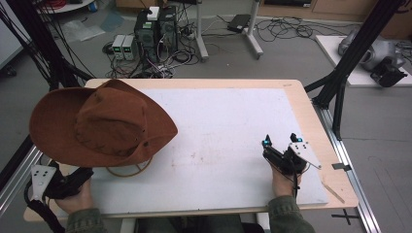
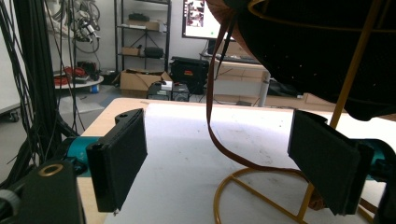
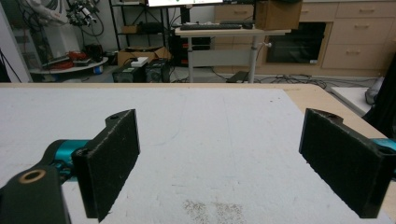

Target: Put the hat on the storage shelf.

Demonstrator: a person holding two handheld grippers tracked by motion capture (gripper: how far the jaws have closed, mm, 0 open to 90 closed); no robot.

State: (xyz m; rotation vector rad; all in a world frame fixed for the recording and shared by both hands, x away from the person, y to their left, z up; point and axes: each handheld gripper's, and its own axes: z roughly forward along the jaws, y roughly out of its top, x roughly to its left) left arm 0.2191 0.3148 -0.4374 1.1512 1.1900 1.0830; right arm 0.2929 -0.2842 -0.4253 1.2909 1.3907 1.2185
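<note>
White board (image 1: 228, 141) covers the wooden table, and cables and computer boxes (image 1: 155, 29) lie on the floor beyond it; on the board's near-left part a brown hat (image 1: 102, 124) sits on a yellow wire stand (image 2: 261, 191); the left gripper (image 2: 224, 163) waits just in front of the stand, jaws wide, holding nothing; well right of the hat the right gripper (image 1: 284, 145) rests over bare board, jaws wide too.

Right tongs (image 3: 219, 165) with jaws wide apart at lower frame, bare white table (image 3: 210, 126) between, brown speckled stain (image 3: 212, 210) at bottom centre
</note>
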